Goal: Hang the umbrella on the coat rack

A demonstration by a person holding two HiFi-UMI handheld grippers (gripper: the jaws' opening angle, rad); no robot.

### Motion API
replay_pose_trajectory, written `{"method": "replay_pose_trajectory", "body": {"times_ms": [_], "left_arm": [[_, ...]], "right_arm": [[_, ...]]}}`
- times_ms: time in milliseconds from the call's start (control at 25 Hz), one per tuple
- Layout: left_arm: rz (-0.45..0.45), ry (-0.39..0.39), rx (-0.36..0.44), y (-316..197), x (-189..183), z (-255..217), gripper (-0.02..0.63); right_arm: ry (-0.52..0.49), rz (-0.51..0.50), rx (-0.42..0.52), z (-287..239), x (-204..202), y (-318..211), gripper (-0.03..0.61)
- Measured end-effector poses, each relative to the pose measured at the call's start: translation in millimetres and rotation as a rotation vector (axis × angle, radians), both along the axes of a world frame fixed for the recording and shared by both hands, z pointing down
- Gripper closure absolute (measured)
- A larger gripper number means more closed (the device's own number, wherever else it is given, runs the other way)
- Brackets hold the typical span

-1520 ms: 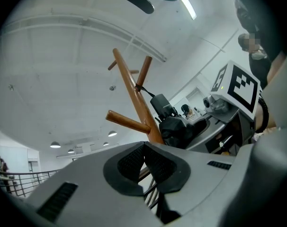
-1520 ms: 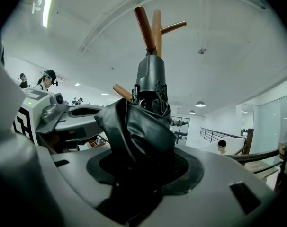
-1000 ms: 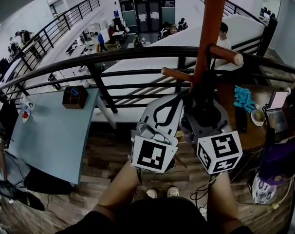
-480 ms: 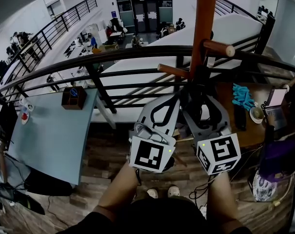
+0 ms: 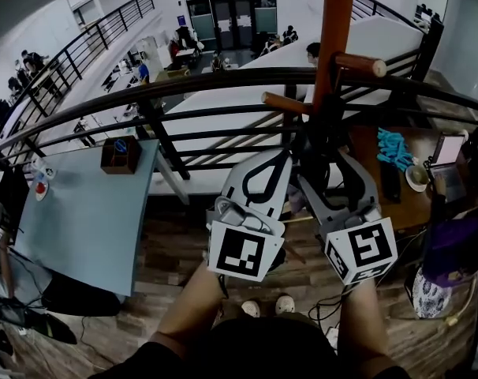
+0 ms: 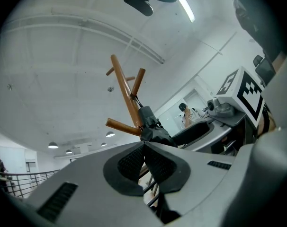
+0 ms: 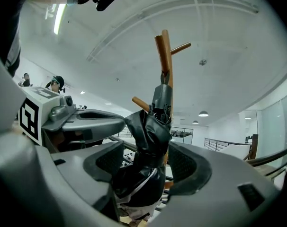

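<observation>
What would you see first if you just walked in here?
A tall orange-brown wooden coat rack rises right in front, a folded black umbrella hanging against its pole. The right gripper has just been opening its jaws, with the umbrella between them.

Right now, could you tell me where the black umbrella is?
The umbrella is right of centre in the head view, by the coat rack pole, between the right hand-held gripper's jaws, which have just been opening.

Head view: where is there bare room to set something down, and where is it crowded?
Free: the blue table, from the brown box to its near edge. Crowded: the wooden desk at right, with teal item, cup and screen; also round the umbrella.
</observation>
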State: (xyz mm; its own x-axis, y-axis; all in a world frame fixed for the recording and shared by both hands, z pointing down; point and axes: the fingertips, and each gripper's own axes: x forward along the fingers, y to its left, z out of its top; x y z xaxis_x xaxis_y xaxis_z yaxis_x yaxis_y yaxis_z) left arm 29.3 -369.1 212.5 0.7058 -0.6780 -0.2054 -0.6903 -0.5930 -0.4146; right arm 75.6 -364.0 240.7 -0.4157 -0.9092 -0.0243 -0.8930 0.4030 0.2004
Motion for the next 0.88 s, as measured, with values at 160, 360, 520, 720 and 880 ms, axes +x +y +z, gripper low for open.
{"method": "replay_pose_trajectory", "body": {"times_ms": [160, 360, 520, 720, 880], "left_arm": [[0.010, -0.012, 0.001, 7.8, -6.1, 1.8, 0.604], [0.024, -0.011, 0.003, 16.4, -12.4, 5.8, 0.604], [0.036, -0.012, -0.005, 24.3, -13.4, 13.7, 0.604], [0.057, -0.016, 0.003, 38.9, -15.5, 18.4, 0.604], [0.040, -0.030, 0.009, 54.4, -11.1, 18.3, 0.604]], "right_arm": [[-0.011, -0.007, 0.039, -3.6, -4.9, 10.9, 0.293], [-0.013, 0.011, 0.052, 1.3, -7.4, 25.3, 0.294], [-0.016, 0.023, 0.076, 6.0, -6.7, 40.9, 0.295], [-0.017, 0.029, 0.127, 2.7, -10.2, 61.7, 0.295], [-0.017, 0.008, 0.160, -0.4, -7.3, 77.9, 0.304]]}}
